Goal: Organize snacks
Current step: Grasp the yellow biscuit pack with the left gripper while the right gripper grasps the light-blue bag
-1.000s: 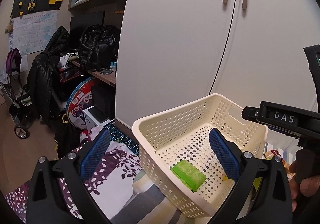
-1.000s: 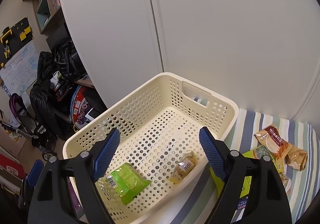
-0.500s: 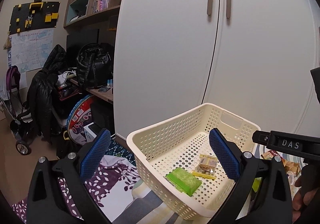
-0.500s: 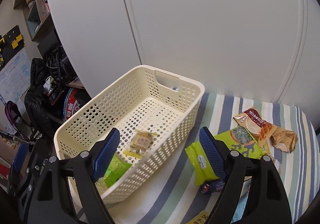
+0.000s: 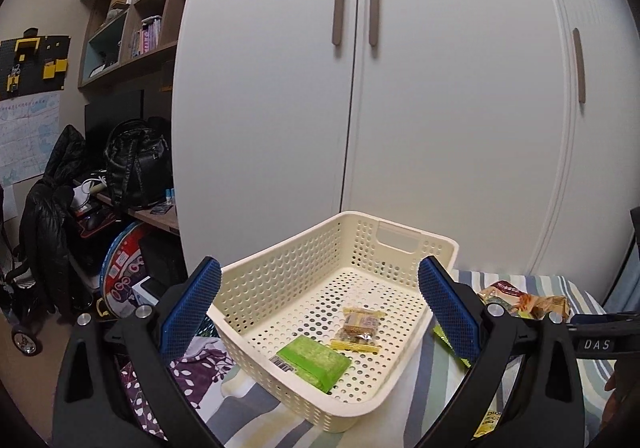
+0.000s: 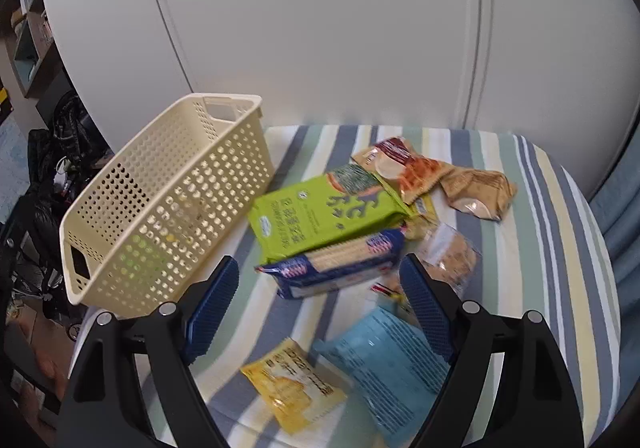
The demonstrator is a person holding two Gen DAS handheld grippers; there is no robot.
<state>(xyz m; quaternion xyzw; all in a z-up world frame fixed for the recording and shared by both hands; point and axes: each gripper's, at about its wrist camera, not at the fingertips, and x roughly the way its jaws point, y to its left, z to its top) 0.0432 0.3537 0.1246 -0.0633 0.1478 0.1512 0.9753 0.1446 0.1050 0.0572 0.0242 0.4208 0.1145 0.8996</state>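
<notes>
- Behind everything I see a white wardrobe with its doors closed, filling most of my left wrist view.
- Under the work lies a striped bedcover, in blue, green, cream and white bands.
- On its left part stands the cream perforated basket, upright, with handle cut-outs in its end walls. In my right wrist view the same basket is well to the left of the loose snacks.
- My left gripper hangs just in front of the basket with its blue pads spread wide, holding nothing; the basket's near end shows between them.
- My right gripper is over the snack pile, also spread wide and empty, with a blue cracker pack showing between the pads but not touching either.
- A large green snack bag lies just beyond the cracker pack, its lower edge tucked under it.
- A light blue packet lies near my right pad, blurred, so I cannot read it.
- Two brown and orange wrappers lie at the far side of the pile, near the wardrobe.
- A yellow packet lies closest to me, beside the light blue one.
- Inside the basket a flat green packet lies on the floor near the front wall.
- Just behind it, touching or nearly so, lies a small clear packet of brown biscuits.
</notes>
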